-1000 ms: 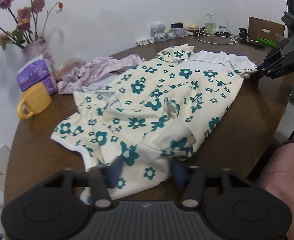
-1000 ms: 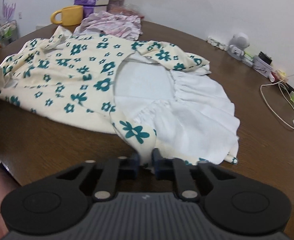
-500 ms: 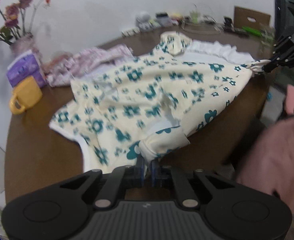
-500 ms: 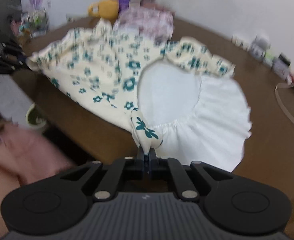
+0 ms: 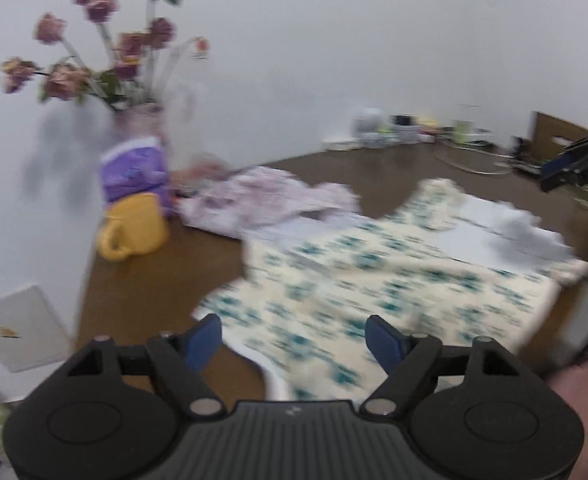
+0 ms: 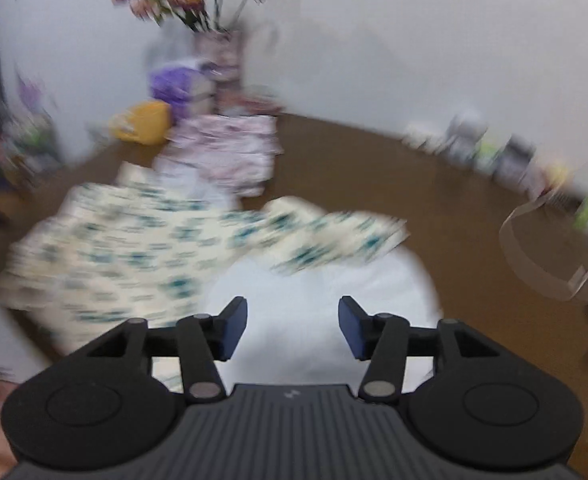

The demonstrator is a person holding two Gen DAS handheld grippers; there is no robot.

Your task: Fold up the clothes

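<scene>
Brown bench (image 5: 394,168) under a white wall | left gripper (image 5: 294,340) jaws opening, nothing between the pads, floral garment (image 5: 374,280) lying flat just beyond and below | right gripper (image 6: 293,328) jaws opening, empty, above the garment's white lining (image 6: 314,280) | yellow mug (image 5: 134,224), purple tissue pack (image 5: 134,168), flowers (image 5: 106,52) at the far edge

The left gripper (image 5: 293,338) points down at a slant, its jaws opening with nothing pinched between the blue pads (image 5: 383,343). The right gripper (image 6: 293,328) tilts down too, its jaws also opening and gripping nothing. A bare hand (image 5: 586,392) shows at the right edge of the left view.
</scene>
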